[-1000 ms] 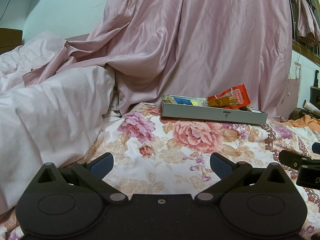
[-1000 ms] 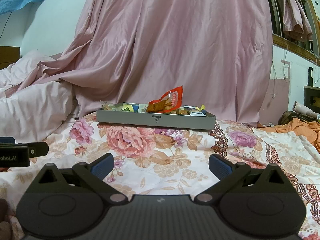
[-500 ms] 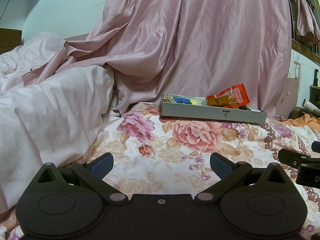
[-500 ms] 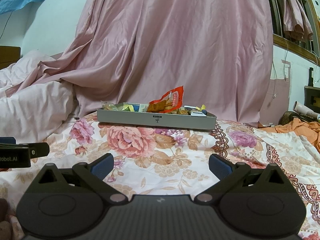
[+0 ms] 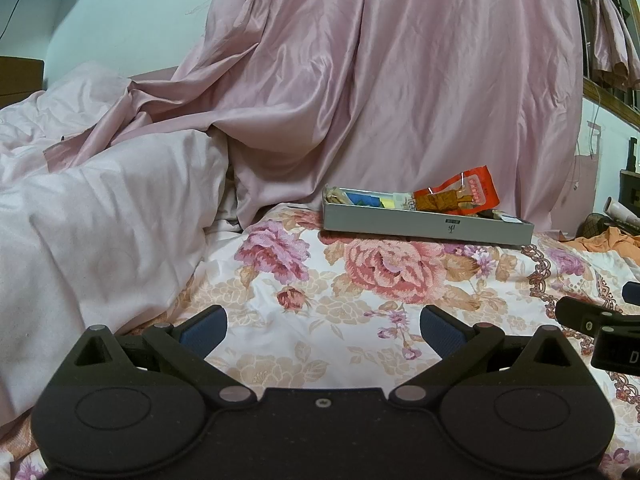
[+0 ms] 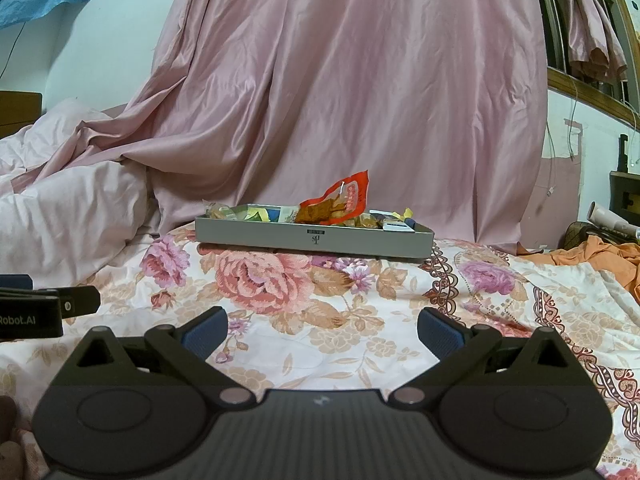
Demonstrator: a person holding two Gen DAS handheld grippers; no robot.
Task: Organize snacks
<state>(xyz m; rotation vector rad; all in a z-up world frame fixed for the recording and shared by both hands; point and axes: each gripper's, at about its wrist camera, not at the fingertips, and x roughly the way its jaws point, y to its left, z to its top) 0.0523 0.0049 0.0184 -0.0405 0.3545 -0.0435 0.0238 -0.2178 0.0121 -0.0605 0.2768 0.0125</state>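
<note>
The left gripper [image 5: 322,330] and right gripper [image 6: 322,330] are held low over the floral bedsheet [image 6: 360,320], fingers spread wide and empty. Farther on, a grey tray [image 6: 316,240] is set on the sheet, filled with snacks; an orange packet [image 6: 340,200] juts above what seem smaller wrappers. Behind, a pink curtain [image 6: 360,100] is draped.

Matt grey card tray [image 6: 312,240] on a printed floral cotton sheet [image 6: 360,320]; glossy red plastic snack packet [image 6: 340,202] inside the tray. Behind the tray — satin-sheen pink curtain [image 6: 360,100]. Grippers: matt black plastic, blue textured pads [image 6: 204,330].
</note>
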